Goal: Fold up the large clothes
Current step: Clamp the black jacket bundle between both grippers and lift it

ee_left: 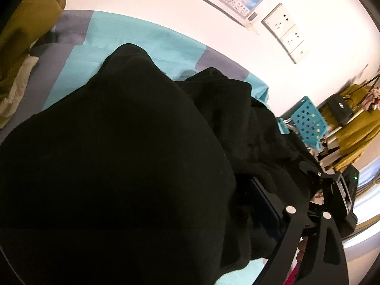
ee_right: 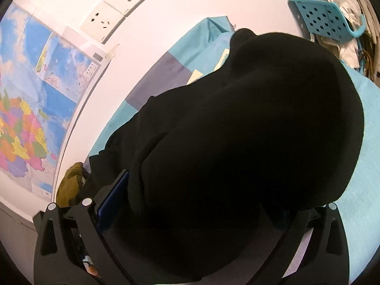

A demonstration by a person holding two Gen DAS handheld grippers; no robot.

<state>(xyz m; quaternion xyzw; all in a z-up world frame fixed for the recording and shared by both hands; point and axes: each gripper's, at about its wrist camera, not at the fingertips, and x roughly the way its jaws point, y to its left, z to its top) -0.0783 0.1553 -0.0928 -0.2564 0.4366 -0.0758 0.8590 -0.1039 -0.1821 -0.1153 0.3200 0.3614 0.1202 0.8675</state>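
A bedroom in a home is shown: a bed sheet [ee_left: 133, 38] in teal and grey blocks is spread at 12 o'clock, a mustard pillow [ee_left: 26, 28] is seen at 10 o'clock, a map [ee_right: 28, 99] is taped to the white wall beside sockets [ee_right: 111, 7], and a turquoise perforated basket [ee_right: 327, 19] is set at 1 o'clock

No text can be read. The wall map [ee_right: 35, 99] carries a small legend box [ee_right: 91, 70] and a barcode sticker [ee_right: 97, 57], both too blurred to make out.
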